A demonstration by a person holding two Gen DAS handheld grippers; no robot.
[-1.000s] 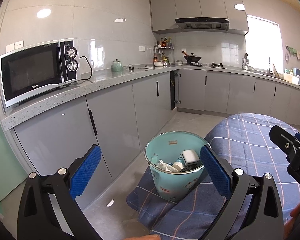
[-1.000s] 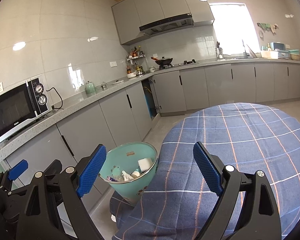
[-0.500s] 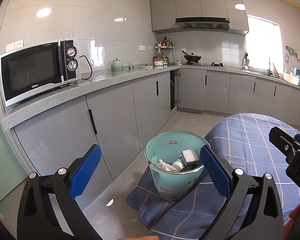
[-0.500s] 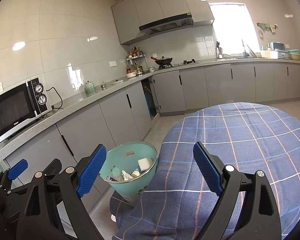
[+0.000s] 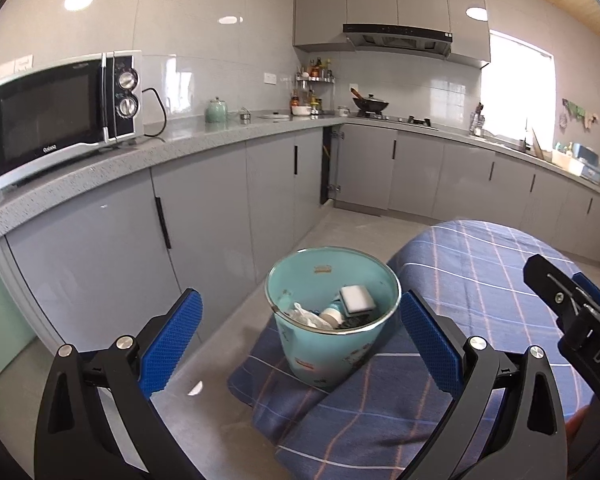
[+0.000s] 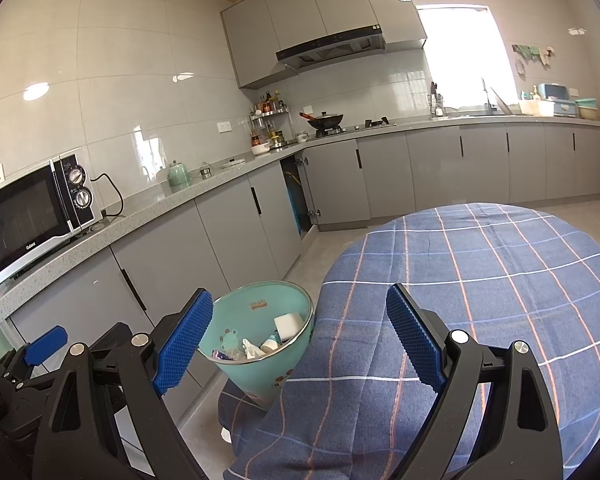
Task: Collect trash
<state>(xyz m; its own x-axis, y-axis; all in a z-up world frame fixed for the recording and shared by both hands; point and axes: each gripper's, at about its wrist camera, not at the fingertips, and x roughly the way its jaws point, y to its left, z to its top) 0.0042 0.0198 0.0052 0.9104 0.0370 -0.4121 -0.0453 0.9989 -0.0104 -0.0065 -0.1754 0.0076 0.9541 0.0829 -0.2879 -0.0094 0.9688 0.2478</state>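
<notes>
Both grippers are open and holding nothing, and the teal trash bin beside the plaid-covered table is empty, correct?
Not quite: the teal trash bin is not empty. The left wrist view shows a white block, a crumpled wrapper and other scraps inside it. The rest holds: the left gripper and right gripper are open and holding nothing, and the bin stands beside the plaid-covered table.

Surface: round, under a blue checked cloth, bare on top.
Floor: teal bin left of surface, on the cloth's hem.
</notes>
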